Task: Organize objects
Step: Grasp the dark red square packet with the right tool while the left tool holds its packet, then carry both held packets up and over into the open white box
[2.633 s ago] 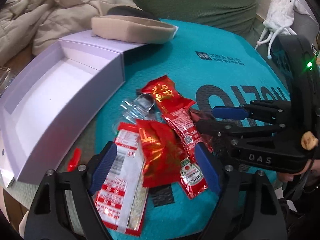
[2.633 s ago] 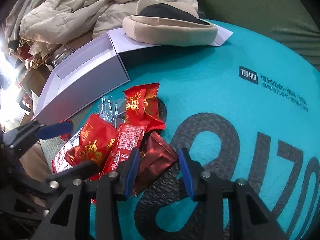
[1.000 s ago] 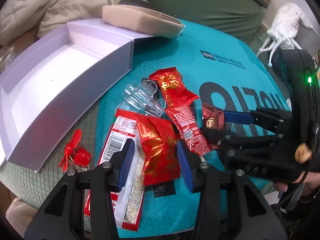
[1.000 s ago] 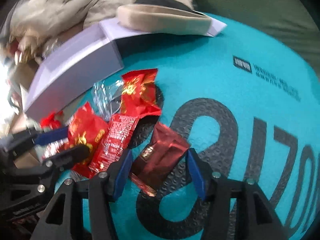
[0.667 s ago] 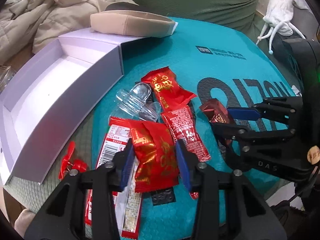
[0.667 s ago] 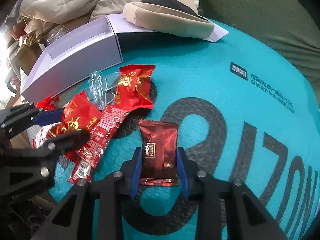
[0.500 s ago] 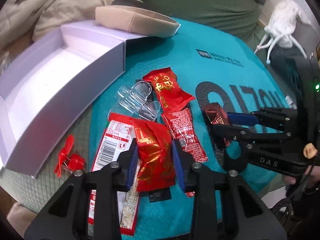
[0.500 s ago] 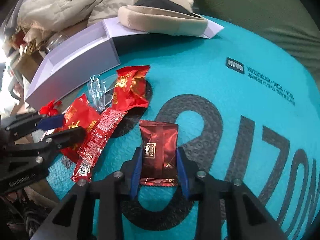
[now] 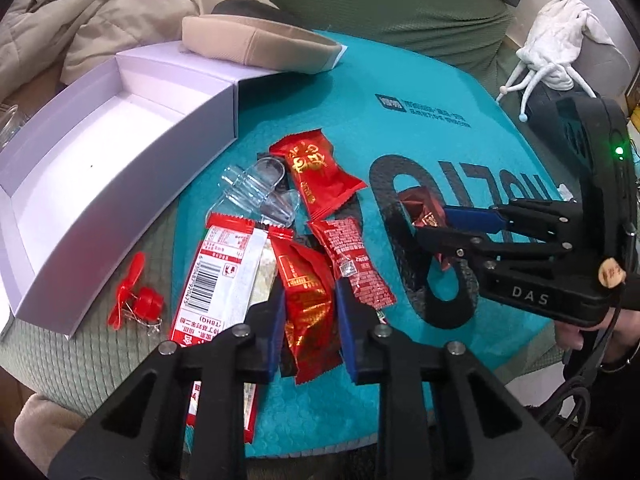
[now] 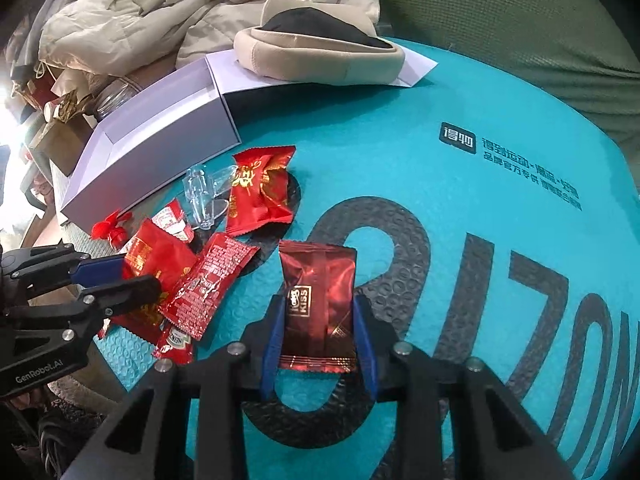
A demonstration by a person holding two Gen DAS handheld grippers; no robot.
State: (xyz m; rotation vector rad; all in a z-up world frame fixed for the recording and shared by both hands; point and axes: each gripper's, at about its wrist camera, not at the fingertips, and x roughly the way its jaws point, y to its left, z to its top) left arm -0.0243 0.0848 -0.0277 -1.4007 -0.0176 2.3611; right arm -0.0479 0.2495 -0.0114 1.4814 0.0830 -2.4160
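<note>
We tilt both downward: our left gripper [image 9: 310,322] is closing on a red snack packet [image 9: 306,300], our right gripper [image 10: 318,330] clamps a dark-red KISS packet [image 10: 318,300].

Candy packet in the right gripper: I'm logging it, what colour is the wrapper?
Dark maroon red foil packet with a white logo; right wrist view shows it best.

A teal mailer bag [image 10: 460,92] with large black lettering and a bubbled texture lies under the snacks. The dark red foil packet [image 10: 318,300] carries a small white "KISS" label. Two bright red packets [image 9: 308,308] [image 9: 316,176] bear gold characters; the ketchup sachet [image 9: 352,264] is red with fine white print. The long sachet [image 9: 228,276] is white and red with a barcode. The box [image 9: 80,184] is pale lavender-white, the propeller toy [image 9: 134,300] red, the fingers [image 10: 362,328] blue-padded on black
</note>
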